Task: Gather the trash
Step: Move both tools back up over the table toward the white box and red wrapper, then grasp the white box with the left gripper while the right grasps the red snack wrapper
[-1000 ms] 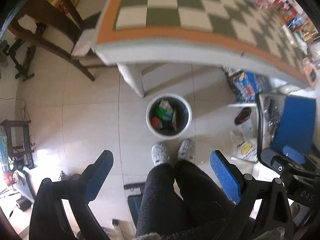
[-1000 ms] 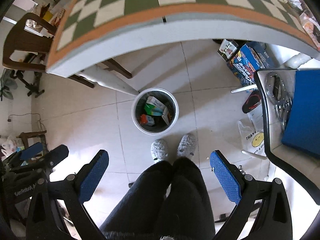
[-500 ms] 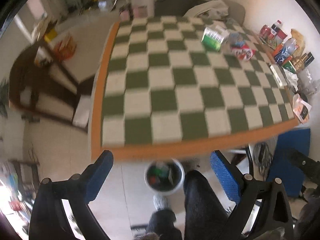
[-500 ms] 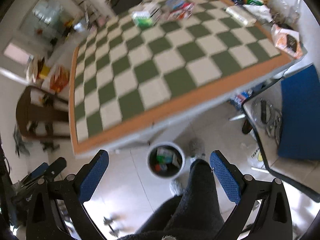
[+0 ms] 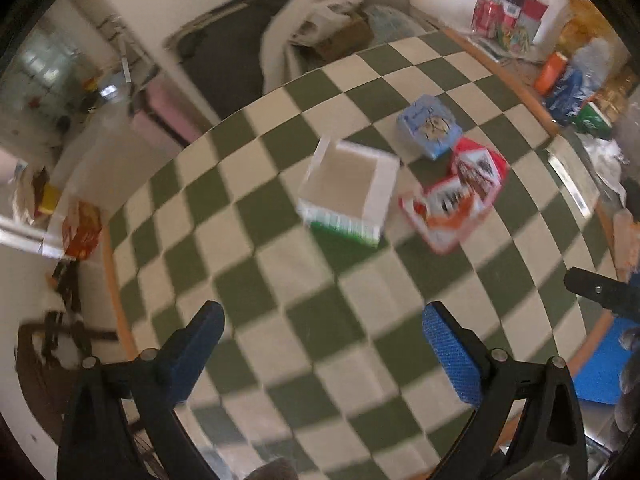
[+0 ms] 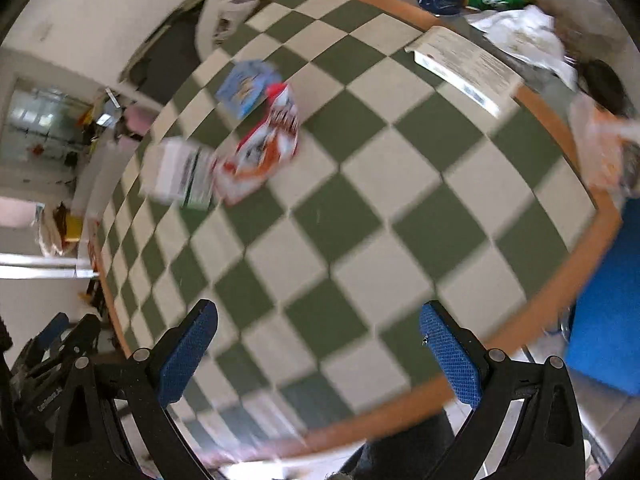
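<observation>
Three pieces of trash lie together on the green-and-white checkered table (image 5: 360, 320): a white and green carton (image 5: 348, 194), a red and orange wrapper (image 5: 460, 196) to its right, and a blue packet (image 5: 432, 126) behind them. My left gripper (image 5: 324, 348) hovers open above the table, well short of the carton, nothing between its fingers. In the right wrist view the carton (image 6: 180, 176), red wrapper (image 6: 264, 148) and blue packet (image 6: 246, 88) sit far ahead to the left. My right gripper (image 6: 320, 344) is open and empty above the table's near edge. The bin is out of view.
Bottles, cans and packets (image 5: 576, 80) line the table's right edge, with a long white box (image 6: 464, 68) and crumpled paper (image 6: 520, 32) there. A dark chair with a draped cloth (image 5: 312, 28) stands behind the table. A blue seat (image 6: 604, 296) is at the right.
Both grippers swung up from the floor bin and the person's legs to over the tabletop, nearing the three trash pieces. Both stayed open and empty.
</observation>
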The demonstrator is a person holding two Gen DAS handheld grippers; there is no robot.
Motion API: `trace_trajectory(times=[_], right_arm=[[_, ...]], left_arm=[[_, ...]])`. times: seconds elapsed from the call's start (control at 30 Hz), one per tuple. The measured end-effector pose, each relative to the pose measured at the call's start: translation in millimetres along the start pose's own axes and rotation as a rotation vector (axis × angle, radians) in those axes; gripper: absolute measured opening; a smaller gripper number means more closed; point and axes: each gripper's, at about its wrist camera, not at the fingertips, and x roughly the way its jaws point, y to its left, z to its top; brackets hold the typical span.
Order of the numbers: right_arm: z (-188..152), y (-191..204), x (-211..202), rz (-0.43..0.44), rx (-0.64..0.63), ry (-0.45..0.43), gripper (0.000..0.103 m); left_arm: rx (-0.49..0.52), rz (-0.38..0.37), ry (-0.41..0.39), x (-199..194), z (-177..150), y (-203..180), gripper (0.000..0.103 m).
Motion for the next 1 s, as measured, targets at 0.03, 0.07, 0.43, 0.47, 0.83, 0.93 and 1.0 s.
trace_trajectory(times=[0.03, 0.07, 0.43, 0.47, 0.83, 0.93, 1.0], right_arm=[[15, 2, 9, -0.007, 0.000, 0.007, 0.102], [37, 5, 23, -0.019, 0.002, 0.022, 0.102], [125, 30, 123, -0.027, 0.019, 0.153, 0.102], [129, 33, 130, -0.029, 0.016, 0.155, 0.102], [142, 84, 155, -0.119, -0.102, 0.013, 0.029], [137, 92, 153, -0.117, -0.125, -0.022, 0.024], [133, 93, 152, -0.092, -0.123, -0.025, 0.022]], left_arm=[[0.009, -0.012, 0.020, 11, 14, 1, 0.102], [0.018, -0.028, 0.040, 23, 29, 1, 0.102], [0.146, -0.101, 0.266, 126, 87, -18, 0.102], [0.141, -0.101, 0.281, 133, 88, -20, 0.101], [-0.058, -0.155, 0.252, 129, 68, -18, 0.086], [-0.143, -0.122, 0.222, 114, 48, -11, 0.086], [-0.196, -0.105, 0.204, 104, 32, -6, 0.086]])
